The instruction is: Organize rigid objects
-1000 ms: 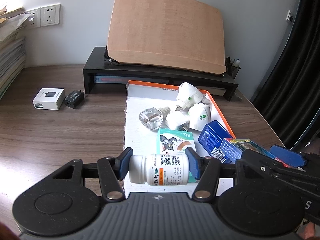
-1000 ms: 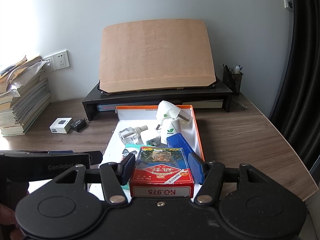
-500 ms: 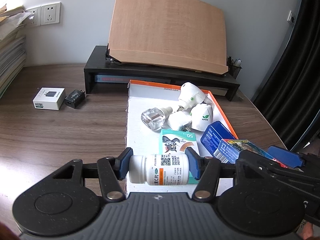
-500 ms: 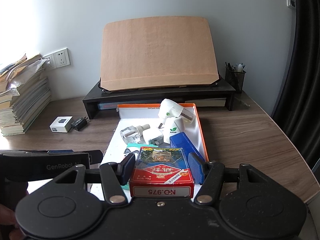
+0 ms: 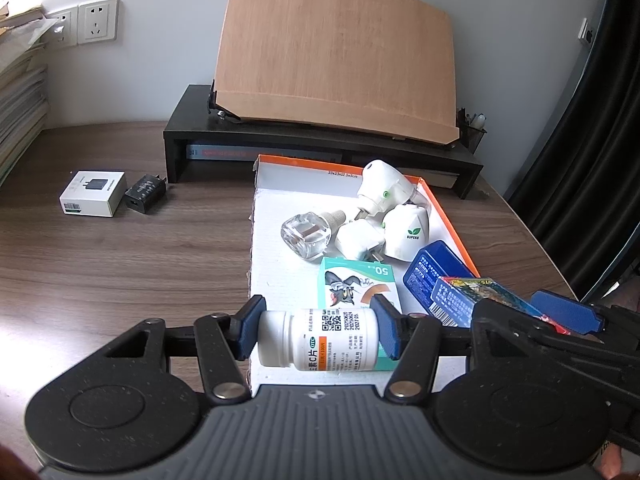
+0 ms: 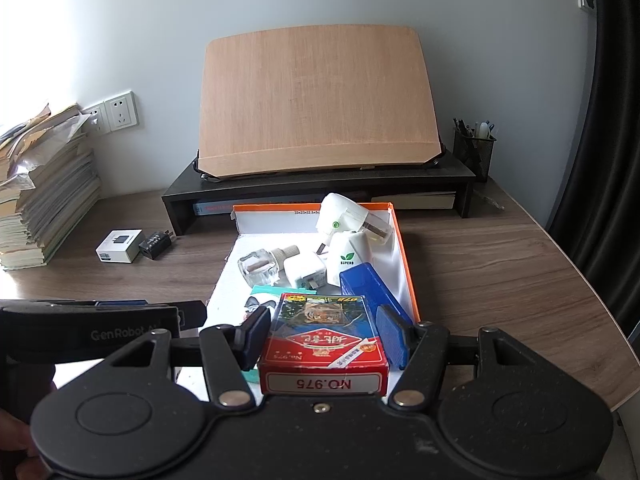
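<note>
Above the near end of the orange-rimmed white cardboard tray (image 5: 448, 216), the left gripper (image 5: 318, 330) pinches a white plastic pill bottle (image 5: 316, 344) end to end; light, slick. The right gripper (image 6: 324, 338) clamps a stiff red card box (image 6: 324, 344) by its sides
</note>
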The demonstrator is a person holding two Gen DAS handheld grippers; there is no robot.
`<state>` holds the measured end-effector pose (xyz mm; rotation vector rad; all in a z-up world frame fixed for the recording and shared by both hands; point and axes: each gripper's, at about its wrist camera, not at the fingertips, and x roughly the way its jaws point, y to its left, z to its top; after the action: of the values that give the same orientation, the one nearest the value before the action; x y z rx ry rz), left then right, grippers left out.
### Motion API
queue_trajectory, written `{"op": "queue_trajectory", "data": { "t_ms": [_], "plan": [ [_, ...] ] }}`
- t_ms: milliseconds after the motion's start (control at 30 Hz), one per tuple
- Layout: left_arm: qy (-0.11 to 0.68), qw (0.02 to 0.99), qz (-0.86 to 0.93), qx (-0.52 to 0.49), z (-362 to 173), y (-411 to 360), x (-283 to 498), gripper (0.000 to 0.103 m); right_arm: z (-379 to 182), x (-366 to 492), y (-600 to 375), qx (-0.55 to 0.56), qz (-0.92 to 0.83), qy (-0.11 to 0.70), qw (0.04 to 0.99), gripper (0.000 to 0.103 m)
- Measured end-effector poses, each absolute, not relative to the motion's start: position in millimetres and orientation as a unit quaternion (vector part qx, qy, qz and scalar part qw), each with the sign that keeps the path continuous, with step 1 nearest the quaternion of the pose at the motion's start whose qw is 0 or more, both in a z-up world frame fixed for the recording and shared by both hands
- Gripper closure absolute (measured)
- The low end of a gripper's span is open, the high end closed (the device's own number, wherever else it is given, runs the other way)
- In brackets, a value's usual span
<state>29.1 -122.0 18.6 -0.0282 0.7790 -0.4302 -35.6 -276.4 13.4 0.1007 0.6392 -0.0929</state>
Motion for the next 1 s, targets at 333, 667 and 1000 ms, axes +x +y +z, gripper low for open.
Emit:
{"op": "queue_trajectory", "data": {
  "t_ms": [333, 667, 1000],
  "plan": [
    [0.377, 0.902, -0.210, -0.012, 18, -127, 32, 0.045, 12, -31, -282, 0.051, -0.044, 0.314, 0.947, 0.032],
    [0.379, 0.900, -0.215, -0.010, 16, -130, 31, 0.045, 12, -33, -287, 0.055, -0.048, 0.314, 0.947, 0.032],
    [0.378, 0.901, -0.212, -0.012, 16, -129, 29, 0.045, 11, -35, -286, 0.054, -0.045, 0.313, 0.947, 0.032]
  ]
}}
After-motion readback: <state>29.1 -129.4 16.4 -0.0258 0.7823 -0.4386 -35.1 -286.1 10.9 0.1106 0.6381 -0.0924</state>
